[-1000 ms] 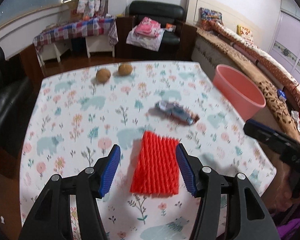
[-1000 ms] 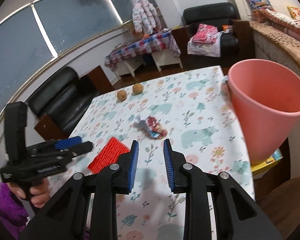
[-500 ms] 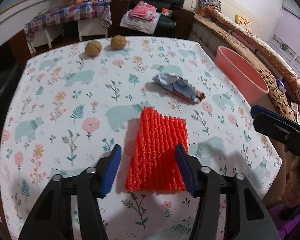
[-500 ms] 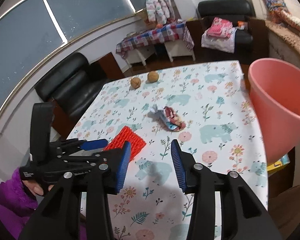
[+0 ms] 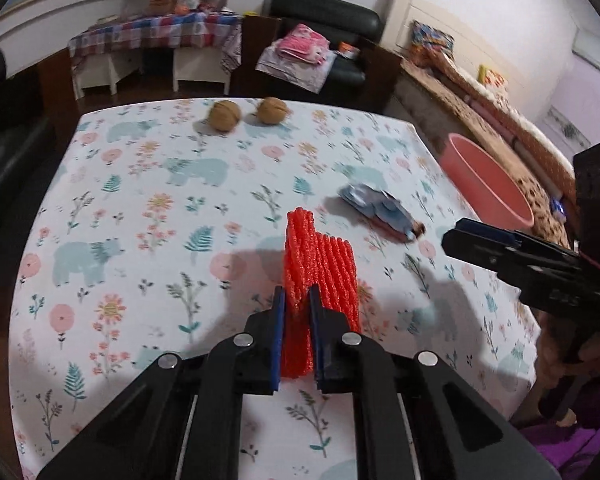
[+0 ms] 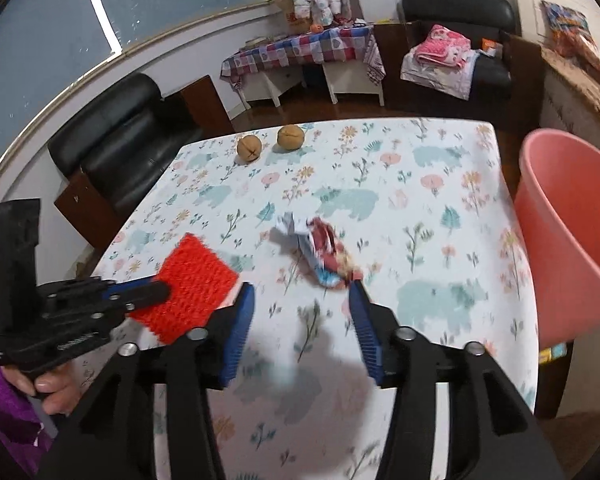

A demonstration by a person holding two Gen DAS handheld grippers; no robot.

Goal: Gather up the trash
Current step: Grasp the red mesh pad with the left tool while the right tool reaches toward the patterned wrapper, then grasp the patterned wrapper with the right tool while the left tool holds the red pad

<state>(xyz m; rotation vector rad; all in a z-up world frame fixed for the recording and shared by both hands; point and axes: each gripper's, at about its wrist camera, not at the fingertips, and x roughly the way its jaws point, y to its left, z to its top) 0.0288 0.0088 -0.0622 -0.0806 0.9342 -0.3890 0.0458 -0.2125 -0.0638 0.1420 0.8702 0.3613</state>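
Observation:
A red foam fruit net (image 5: 316, 268) is pinched and folded upright in my left gripper (image 5: 297, 300), which is shut on it just above the floral tablecloth; it also shows in the right wrist view (image 6: 192, 284). A crumpled blue, white and red wrapper (image 6: 320, 252) lies mid-table, also seen in the left wrist view (image 5: 380, 210). My right gripper (image 6: 302, 320) is open and empty, its fingertips just short of the wrapper. A pink bucket (image 6: 572, 232) stands off the table's right edge.
Two walnuts (image 6: 268, 142) sit near the table's far edge (image 6: 340, 124). Black sofas stand to the left and behind, a bed to the right. The right gripper (image 5: 520, 264) hovers at the right in the left wrist view.
My left gripper closed on the red net, folding it upright and lifting it. My right gripper opened wider and moved forward to the wrapper.

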